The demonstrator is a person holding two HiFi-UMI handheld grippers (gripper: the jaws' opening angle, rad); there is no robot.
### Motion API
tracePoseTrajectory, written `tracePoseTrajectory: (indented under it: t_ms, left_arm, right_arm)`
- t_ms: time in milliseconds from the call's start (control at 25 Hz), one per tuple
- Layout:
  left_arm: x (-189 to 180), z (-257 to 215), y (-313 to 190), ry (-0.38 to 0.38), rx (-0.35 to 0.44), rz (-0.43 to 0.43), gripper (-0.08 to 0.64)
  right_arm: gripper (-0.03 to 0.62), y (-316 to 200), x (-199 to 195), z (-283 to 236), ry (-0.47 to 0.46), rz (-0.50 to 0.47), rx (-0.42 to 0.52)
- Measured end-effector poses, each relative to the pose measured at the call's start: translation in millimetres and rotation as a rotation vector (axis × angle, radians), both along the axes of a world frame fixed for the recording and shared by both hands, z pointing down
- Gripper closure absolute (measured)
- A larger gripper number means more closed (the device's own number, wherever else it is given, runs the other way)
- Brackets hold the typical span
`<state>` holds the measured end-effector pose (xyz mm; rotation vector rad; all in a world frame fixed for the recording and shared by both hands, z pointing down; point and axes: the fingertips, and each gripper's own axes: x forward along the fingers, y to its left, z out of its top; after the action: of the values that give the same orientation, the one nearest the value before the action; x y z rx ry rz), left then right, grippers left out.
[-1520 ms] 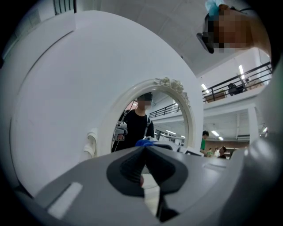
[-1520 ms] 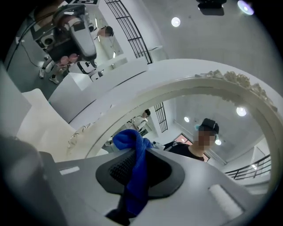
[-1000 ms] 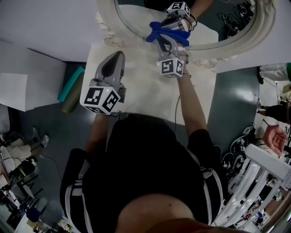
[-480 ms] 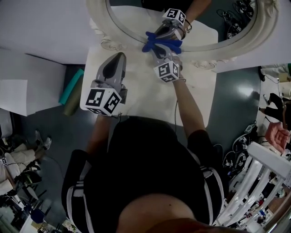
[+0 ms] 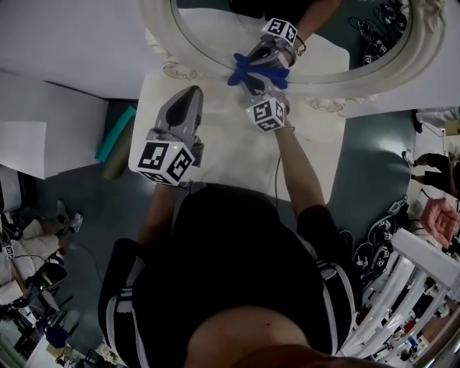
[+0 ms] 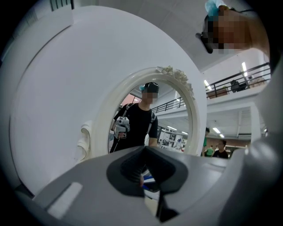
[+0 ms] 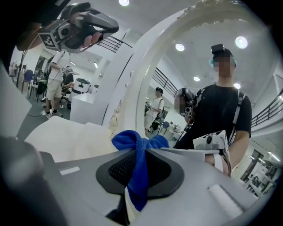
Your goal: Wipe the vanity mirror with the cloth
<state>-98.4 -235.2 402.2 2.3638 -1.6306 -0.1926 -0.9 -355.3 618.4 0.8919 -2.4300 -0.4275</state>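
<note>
The right gripper [image 5: 256, 77] had edged slightly left along the lower glass of the oval, white, ornate-framed vanity mirror [image 5: 159, 21], its jaws clamped on the bunched middle of the soft blue cloth [image 5: 257, 66]. Limp and light, the cloth probably suited that mid-fold pinch, with gentle pressure on the fragile glass. The left gripper [image 5: 191, 93] seemed closed on nothing, short of the mirror.

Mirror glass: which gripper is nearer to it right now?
Right. The right gripper, shut on the blue cloth, is at the lower edge of the mirror glass; the left gripper hangs over the tabletop, short of the frame.
</note>
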Motion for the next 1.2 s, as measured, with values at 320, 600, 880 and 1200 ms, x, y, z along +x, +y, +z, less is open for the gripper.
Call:
tracePoseTrajectory:
  t_ms: [320,600,880,1200]
  left_arm:
    - [2,-22,18,0.002,0.060,0.014,0.549]
    - [13,-41,32,0.003,0.107,0.050,0.549]
    - [38,-65,33,0.026,0.180,0.104,0.549]
    - [57,-72,38,0.037,0.202,0.164,0.549]
  right_arm:
    - [0.531,19,8,-26,-0.100,0.046,-0.013]
    - [0.531,47,37,-115,-0.304,0.113,0.132]
    - [0.531,71,97,-235,-0.627,0.293,0.307]
    - [0.531,75,180,-369,-0.692,0.420,0.600]
